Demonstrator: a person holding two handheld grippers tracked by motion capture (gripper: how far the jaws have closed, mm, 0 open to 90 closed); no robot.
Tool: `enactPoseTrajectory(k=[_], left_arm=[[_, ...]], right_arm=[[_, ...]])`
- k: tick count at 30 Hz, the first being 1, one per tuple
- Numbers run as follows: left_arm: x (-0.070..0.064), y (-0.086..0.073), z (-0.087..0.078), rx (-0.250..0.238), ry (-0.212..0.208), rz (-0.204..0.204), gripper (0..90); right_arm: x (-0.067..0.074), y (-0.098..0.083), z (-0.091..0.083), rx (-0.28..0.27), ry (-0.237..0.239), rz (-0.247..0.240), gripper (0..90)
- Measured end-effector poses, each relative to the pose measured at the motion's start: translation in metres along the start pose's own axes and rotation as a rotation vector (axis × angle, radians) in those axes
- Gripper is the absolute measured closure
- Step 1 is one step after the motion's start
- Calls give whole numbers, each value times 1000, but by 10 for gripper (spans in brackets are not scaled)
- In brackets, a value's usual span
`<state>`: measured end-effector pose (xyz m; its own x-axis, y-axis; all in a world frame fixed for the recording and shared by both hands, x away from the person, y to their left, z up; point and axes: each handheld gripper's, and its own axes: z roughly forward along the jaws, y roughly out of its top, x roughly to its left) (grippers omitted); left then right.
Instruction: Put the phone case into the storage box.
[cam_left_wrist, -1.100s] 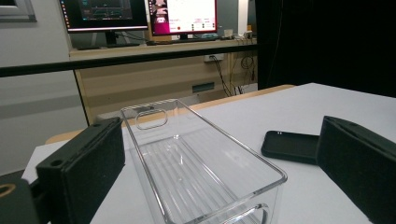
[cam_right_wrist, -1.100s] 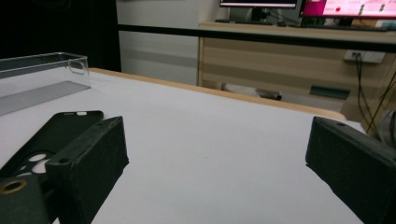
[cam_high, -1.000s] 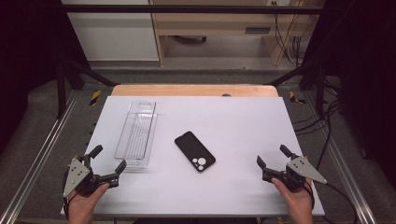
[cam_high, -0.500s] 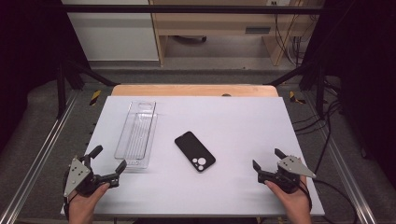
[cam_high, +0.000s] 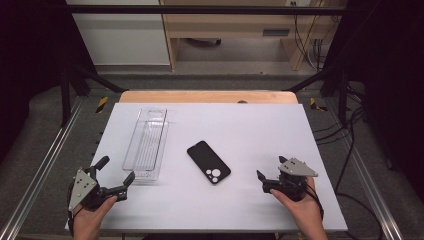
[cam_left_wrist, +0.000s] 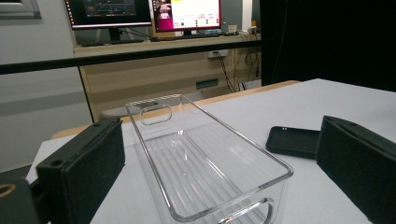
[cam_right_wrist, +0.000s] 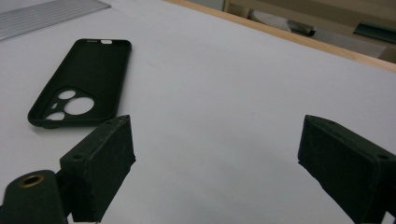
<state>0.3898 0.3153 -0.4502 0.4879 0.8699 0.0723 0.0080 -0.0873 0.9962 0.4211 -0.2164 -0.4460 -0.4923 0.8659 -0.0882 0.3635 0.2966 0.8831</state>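
Since the earlier frames the right gripper (cam_high: 270, 174) has slid left along the near edge toward the phone case (cam_high: 209, 161), while the left gripper (cam_high: 116, 172) has kept its place at the near left corner.

Everything sits on a white table (cam_high: 260, 125) with a wooden strip along its far edge, framed by metal rails, with dark curtains at both sides. Beyond it stand a wooden bench and, in the left gripper view, two lit monitors (cam_left_wrist: 144, 10).

Both hands come in from the near edge. The left hand (cam_high: 90, 220) holds its gripper pointing to the far right, jaws spread apart with nothing between them, just near of the clear plastic bin (cam_high: 146, 142). The right hand (cam_high: 305, 212) aims its gripper leftward, jaws likewise released and empty, near the phone case but apart from it.

The phone case is black and lies flat at the middle of the table, inner side up, its camera cutouts (cam_right_wrist: 70, 105) at the near right end. The bin lies to its left, long and narrow, with a ribbed floor and handle slots at both ends.
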Motion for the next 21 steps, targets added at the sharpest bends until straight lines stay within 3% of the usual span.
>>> enactPoseTrajectory(k=[7, 14, 21], left_arm=[[0, 0, 0, 0, -1, 1, 11], [0, 1, -1, -6, -5, -5, 11], [0, 0, 0, -3, -5, -5, 12]], right_arm=[[8, 21, 13, 48, 26, -44, 111], [12, 34, 22, 91, 60, -55, 115], [18, 50, 43, 192, 77, -88, 144]])
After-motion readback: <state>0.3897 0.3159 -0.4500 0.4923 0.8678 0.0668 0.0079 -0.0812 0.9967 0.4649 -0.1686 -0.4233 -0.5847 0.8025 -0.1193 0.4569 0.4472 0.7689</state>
